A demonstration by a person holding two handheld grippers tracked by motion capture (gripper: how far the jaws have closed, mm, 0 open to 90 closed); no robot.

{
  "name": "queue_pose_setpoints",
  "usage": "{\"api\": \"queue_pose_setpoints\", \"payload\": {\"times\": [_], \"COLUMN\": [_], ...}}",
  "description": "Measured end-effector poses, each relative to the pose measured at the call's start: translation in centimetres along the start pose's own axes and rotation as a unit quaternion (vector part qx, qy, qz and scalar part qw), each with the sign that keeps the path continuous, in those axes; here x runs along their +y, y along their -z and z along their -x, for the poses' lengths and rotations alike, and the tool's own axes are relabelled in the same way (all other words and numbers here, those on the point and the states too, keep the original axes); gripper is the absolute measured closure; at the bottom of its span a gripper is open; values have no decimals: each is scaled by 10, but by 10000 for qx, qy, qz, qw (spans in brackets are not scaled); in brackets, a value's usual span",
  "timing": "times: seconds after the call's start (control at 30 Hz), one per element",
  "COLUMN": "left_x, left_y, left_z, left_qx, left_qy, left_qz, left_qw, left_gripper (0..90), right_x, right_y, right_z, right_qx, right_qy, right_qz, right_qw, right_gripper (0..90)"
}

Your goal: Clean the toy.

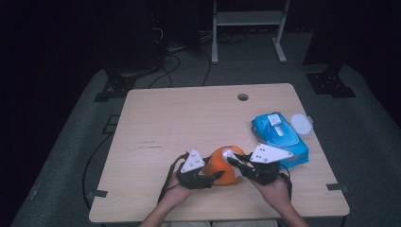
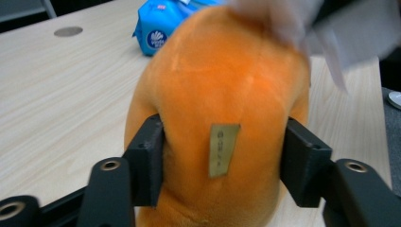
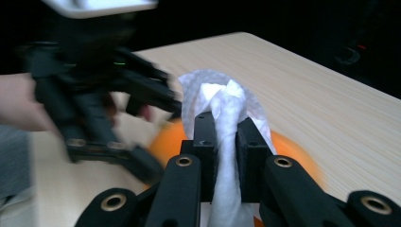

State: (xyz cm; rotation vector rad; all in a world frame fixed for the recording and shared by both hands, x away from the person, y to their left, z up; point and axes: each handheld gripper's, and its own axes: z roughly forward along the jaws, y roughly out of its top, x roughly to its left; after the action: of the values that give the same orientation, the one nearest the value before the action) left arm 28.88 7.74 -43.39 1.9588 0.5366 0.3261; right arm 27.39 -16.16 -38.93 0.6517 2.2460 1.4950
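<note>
Two grippers work one orange plush toy (image 1: 225, 166) beside the blue wipes pack (image 1: 279, 137): left gripper (image 2: 222, 163) clamps its sides, right gripper (image 3: 222, 137) pinches a white wipe (image 3: 222, 101) on top. Wiping looks underway, unfinished.

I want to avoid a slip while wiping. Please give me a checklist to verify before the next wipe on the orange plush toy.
1. Left gripper fingers press both sides of the orange plush toy: ok.
2. Right gripper pinches the white wipe firmly: ok.
3. Wipe reaches the top of the toy: ok, it lies there in the high view.
4. Toy rests on the table: cannot tell, the grippers hide its base.
5. Blue wipes pack stays apart from the work: ok.
6. Free table space around the hands: ok.
</note>
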Motion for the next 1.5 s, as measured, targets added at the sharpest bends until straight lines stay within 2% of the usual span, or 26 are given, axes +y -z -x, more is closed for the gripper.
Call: {"api": "queue_pose_setpoints", "payload": {"times": [0.07,0.1,0.17,0.23,0.27,0.3,0.33,0.43,0.5,0.53,0.57,0.67,0.73,0.77,0.8,0.9,1.0,1.07,1.13,1.2,1.27,1.3,1.33,1.37,1.43,1.5], "left_x": [3,4,7,9,9,9,8,7,5,4,2,0,-2,-3,-4,-4,-2,-2,-4,-5,-6,-8,-9,-12,-16,-14], "left_y": [3,5,11,14,13,12,11,11,10,10,10,9,7,7,6,3,0,0,2,2,1,-1,-3,-4,-7,-6], "left_z": [2,2,0,1,1,1,1,0,-1,-2,-3,-8,-11,-12,-12,-7,0,0,-2,-6,-11,-13,-14,-17,-19,-16], "left_qx": [38,39,30,27,31,44,45,18,26,15,9,-51,-35,-70,-57,1,66,84,30,-70,-216,-190,-169,-214,-308,-238], "left_qy": [-99,-103,-98,-87,-90,-86,-78,-19,-16,3,31,164,249,282,268,143,-13,-53,0,45,197,262,306,347,479,315], "left_qz": [-27,16,54,112,96,67,35,52,45,39,64,169,113,131,115,116,98,87,132,178,319,305,263,209,236,204], "left_qw": [9999,9999,9999,9999,9999,9999,10000,10000,10000,10000,10000,9997,9996,9995,9996,9998,9999,9999,9999,9998,9991,9990,9990,9990,9981,9990], "left_gripper": [442,450,460,464,464,463,461,451,436,425,407,269,189,195,239,311,339,340,344,326,244,187,93,72,82,190], "right_x": [1,1,-3,-9,-12,-13,-12,-6,-3,-4,-6,-16,-21,-21,-21,-14,-6,-4,-7,-12,-17,-18,-18,-18,-19,-16], "right_y": [-5,-6,-4,-4,-4,-5,-5,-8,-12,-13,-13,-14,-13,-12,-12,-12,-14,-17,-17,-16,-13,-13,-12,-12,-12,-12], "right_z": [-8,-7,4,14,19,19,15,1,-7,-5,0,13,20,22,23,13,-2,-8,-1,8,17,18,19,19,21,18], "right_qx": [-65,-116,-155,-323,-270,-241,-237,142,94,123,119,-158,-253,-280,-249,-187,151,64,-1,-197,-218,-243,-305,-316,-296,-335], "right_qy": [244,252,63,-104,-337,-391,-345,-288,-4,-57,-215,-263,-404,-428,-488,-369,-158,70,-32,-90,-304,-317,-264,-255,-323,-256], "right_qz": [-84,-105,-92,-223,-262,-248,-245,-40,-124,-139,-176,-372,-428,-430,-391,-298,-87,-182,-258,-358,-381,-404,-416,-416,-407,-382], "right_qw": [9996,9996,9998,9992,9987,9986,9988,9995,9999,9998,9995,9988,9979,9978,9977,9987,9997,9998,9997,9991,9986,9984,9983,9983,9982,9984], "right_gripper": [807,807,808,807,807,806,806,806,806,807,808,808,808,808,807,806,805,806,808,808,808,808,808,808,807,807]}}
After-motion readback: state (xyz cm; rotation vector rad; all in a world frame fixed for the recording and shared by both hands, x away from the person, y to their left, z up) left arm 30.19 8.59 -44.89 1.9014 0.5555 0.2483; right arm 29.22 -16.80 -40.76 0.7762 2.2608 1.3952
